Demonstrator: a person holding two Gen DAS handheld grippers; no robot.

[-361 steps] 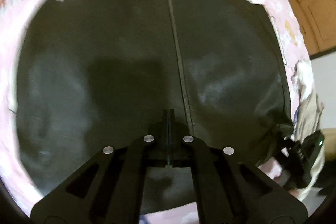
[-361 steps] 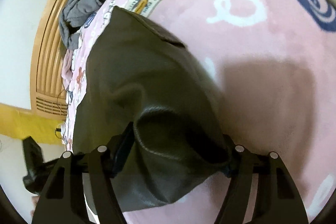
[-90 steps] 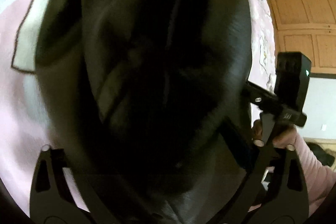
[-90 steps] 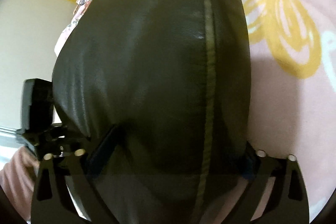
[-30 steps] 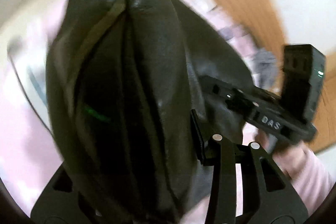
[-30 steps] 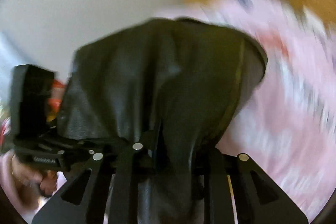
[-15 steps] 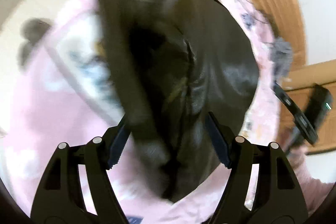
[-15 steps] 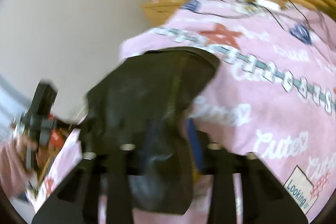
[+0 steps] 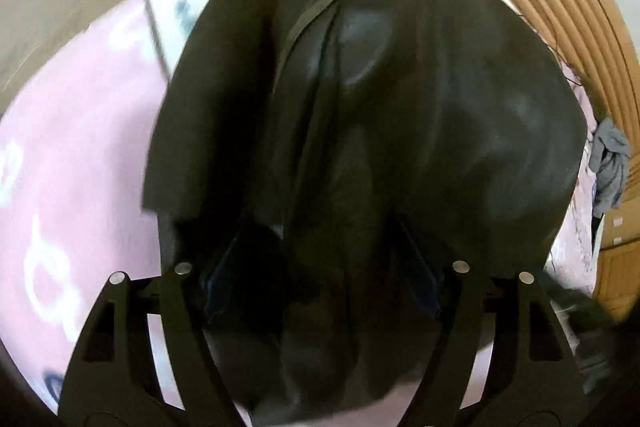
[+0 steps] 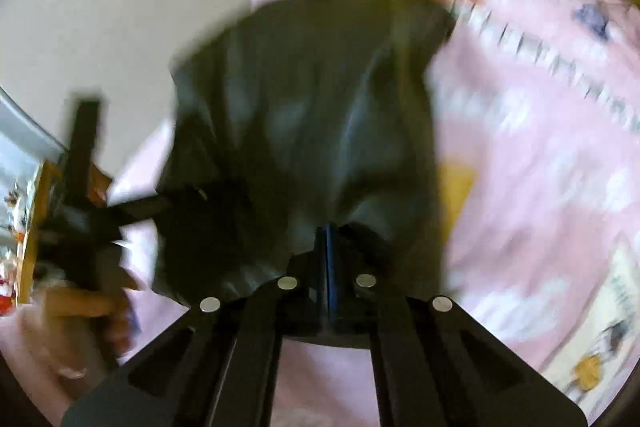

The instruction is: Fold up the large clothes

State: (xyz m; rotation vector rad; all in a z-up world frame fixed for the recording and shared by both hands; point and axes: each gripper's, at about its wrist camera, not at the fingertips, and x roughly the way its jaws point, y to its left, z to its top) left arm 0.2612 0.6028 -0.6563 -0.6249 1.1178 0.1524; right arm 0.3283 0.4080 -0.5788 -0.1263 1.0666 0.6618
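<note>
Fingers on the left gripper [image 9: 320,287] stand wide, having just been opening; the bunched near end of the jacket [image 9: 380,99] sits between them, and I can't tell whether the pads touch it, so call it released. Left view: dark, leather-like jacket lies in a loose fold on the pink bed [image 9: 80,155], one flap edge stepping out to the left, creased ridges running away from the camera. Looks heavy, floppy and slick, so it should hold a soft crease but slide on itself. Best hold, I'd say, is a seam or hem, not the smooth panel. Free bed to the left of the jacket; far edge drops off toward a wall. Slatted wooden panel [image 9: 560,7] and a grey garment [image 9: 608,167] sit right, near the bed edge.

Right view: blurred. Right gripper [image 10: 326,267] has its fingers clenched together, having just been closing. The jacket's gathered hem [image 10: 256,271] comes right up to the tips; whether any fabric is caught between the fingers, I can't tell. Plenty of clear pink bed to the right for laying the fold over. Left side is tight: the left gripper and the person's hand [image 10: 92,311] crowd the bed edge there, wall behind.
</note>
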